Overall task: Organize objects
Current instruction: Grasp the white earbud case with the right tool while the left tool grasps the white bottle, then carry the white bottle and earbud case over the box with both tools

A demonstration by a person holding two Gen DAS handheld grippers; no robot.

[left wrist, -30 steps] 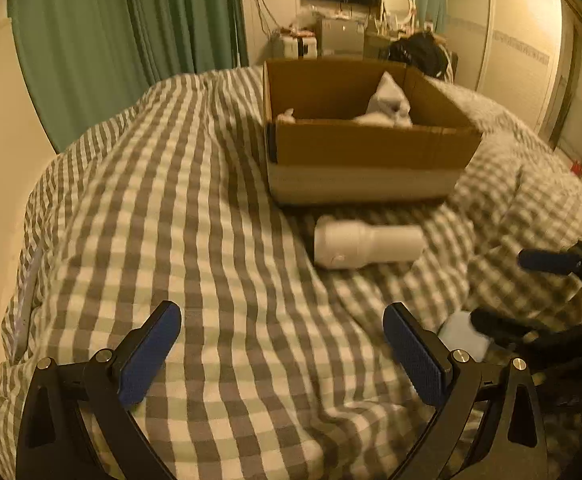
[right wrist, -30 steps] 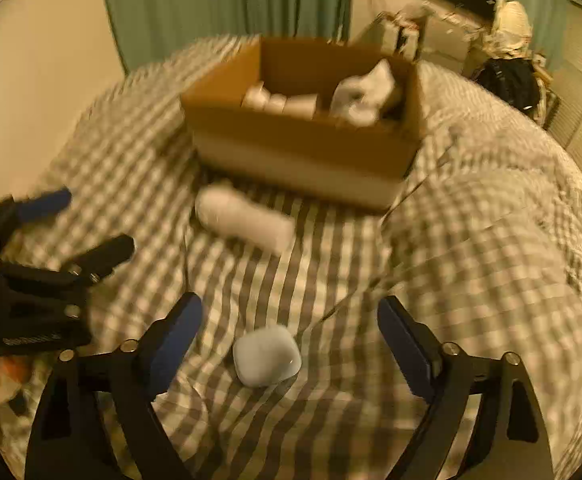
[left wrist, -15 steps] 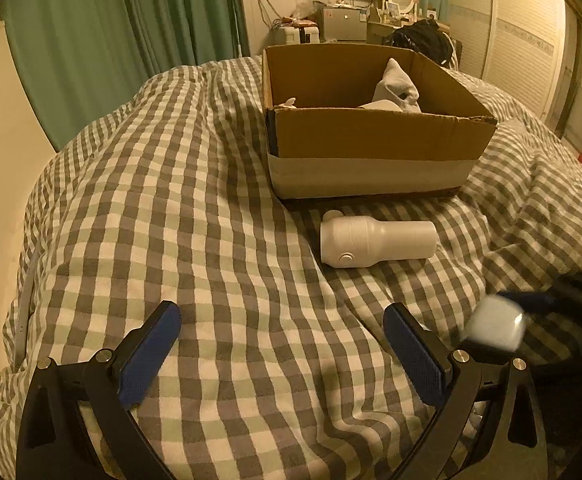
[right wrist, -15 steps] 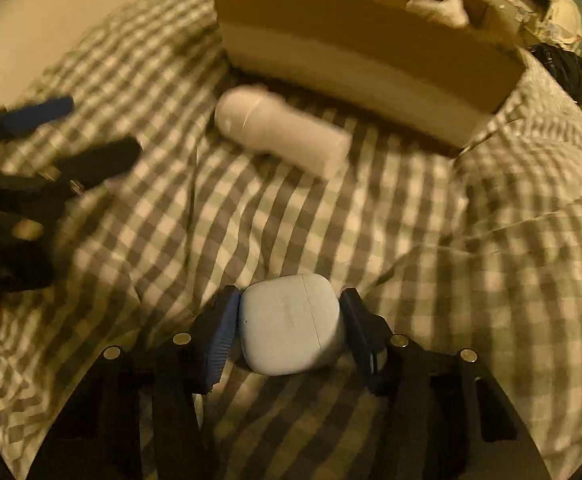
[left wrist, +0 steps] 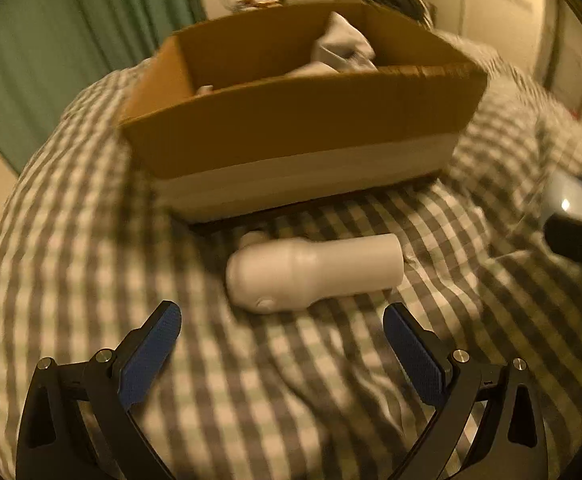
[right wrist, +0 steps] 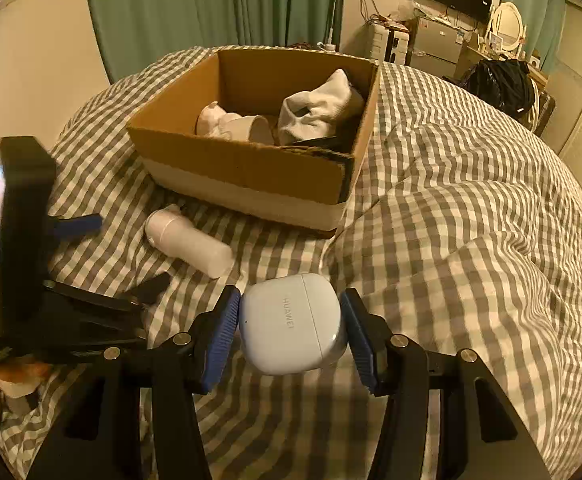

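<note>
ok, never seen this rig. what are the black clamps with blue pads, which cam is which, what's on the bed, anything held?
No robot here: a person holds a two-finger gripper in each hand, and each gripper carries a fisheye camera looking along its fingers.

In the left wrist view, the left gripper is open and empty, pointing at a white bottle lying on the checked bedcover.

In the right wrist view, the right gripper is shut on a pale earbud case marked HUAWEI. The other gripper appears at that picture's left edge.

Behind the bottle stands an open cardboard box holding white socks and a few other pale items.
</note>
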